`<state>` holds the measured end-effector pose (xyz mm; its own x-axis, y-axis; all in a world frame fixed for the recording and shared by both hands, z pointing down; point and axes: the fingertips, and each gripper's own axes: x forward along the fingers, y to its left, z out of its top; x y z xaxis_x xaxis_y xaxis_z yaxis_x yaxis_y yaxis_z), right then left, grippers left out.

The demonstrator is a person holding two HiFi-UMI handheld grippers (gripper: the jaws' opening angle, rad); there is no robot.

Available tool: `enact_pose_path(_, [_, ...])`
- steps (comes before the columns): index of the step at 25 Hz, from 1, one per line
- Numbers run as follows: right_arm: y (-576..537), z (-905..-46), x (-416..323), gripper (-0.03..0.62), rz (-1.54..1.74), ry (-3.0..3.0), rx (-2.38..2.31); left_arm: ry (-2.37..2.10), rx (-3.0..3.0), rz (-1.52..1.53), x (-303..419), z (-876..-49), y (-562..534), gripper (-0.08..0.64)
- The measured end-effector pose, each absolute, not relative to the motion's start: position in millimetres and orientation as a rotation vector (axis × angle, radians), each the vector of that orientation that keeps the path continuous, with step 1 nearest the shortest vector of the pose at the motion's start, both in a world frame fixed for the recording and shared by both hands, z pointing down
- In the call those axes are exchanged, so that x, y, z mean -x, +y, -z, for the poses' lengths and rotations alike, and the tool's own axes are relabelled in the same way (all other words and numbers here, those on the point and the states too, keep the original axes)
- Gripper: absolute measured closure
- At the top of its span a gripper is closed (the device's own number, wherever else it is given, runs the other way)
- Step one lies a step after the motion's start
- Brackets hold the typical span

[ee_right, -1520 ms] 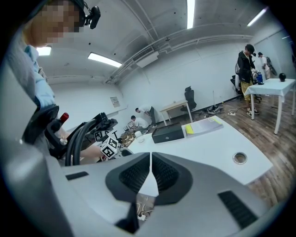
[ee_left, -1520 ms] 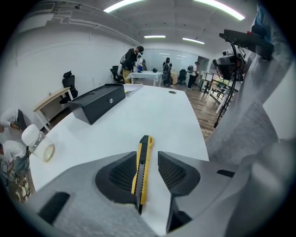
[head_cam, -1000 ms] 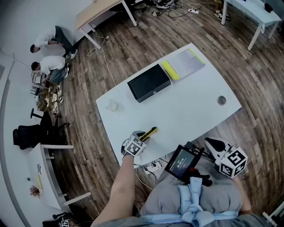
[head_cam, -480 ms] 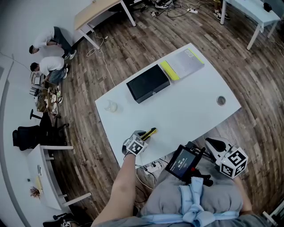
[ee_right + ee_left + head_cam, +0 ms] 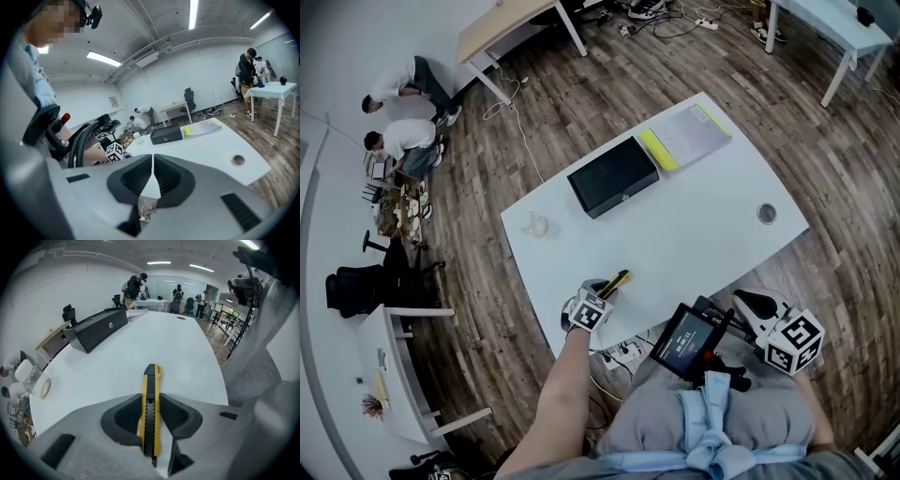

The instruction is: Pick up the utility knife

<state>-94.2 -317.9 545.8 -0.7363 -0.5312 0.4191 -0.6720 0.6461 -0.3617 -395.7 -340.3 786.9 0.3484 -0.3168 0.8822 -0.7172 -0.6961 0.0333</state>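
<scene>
Yellow and black, the utility knife (image 5: pixel 151 376) is lying flat on the white table (image 5: pixel 694 234) near its front-left edge, and you are working the grasp step of the pick-up. Your left gripper (image 5: pixel 151 396) is pointing steeply down over it, its jaws having just been closing with the knife's body running lengthwise between them. The pads (image 5: pixel 176 414) are looking as if they are touching both flanks, narrow and nearly parallel to the handle. Your right gripper (image 5: pixel 152 165) is waiting low by your lap, jaws together on nothing.

By my reading, the next move is calling for a firm squeeze before any lift, then a straight rise. The handle is slim and smooth, so a loose hold is risking a swing or a slip back onto the tabletop.

Nothing is blocking the way up. A clear plastic tub (image 5: pixel 32 380) is lying on its side off to the left, well apart. A black case (image 5: pixel 612 175) and a grey pad with a yellow edge (image 5: pixel 689 134) are sitting across the far side, and a round cable hole (image 5: pixel 767 213) is showing at the right. A handheld screen (image 5: pixel 684 339) is resting by your knees.
</scene>
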Motion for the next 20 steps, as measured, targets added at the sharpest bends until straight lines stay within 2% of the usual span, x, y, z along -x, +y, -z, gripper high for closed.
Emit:
enact_pose_path(13, [-316.1,-549.9,89.8,0.561,-0.741,-2.595,-0.981,-0.945,-2.135,-1.278,398.7,-788.1,-341.1,0.433])
enact_pose_path(20, [-318.1,-545.9,93.5,0.561,-0.726,-2.615,-0.953,-1.121,-2.009,-1.175,407.7,-785.9,-345.8,0.434])
